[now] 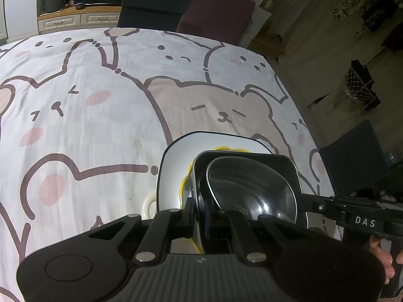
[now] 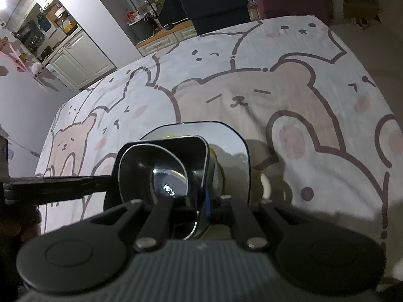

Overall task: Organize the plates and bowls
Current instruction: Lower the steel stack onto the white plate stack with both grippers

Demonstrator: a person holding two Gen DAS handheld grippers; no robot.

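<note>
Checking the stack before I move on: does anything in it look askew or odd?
Yes. The black square bowl with the small shiny metal bowl inside sits tilted on the yellow-rimmed dish and white square plate, clamped at opposite rims by the left gripper and right gripper.

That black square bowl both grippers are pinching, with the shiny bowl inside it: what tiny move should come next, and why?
Probably lower it gently until it sits. The left gripper and right gripper are each shut on a rim of the black square bowl, which holds the steel bowl and hangs over the yellow-rimmed dish on the white square plate. Whether it already rests there, I cannot tell.
</note>
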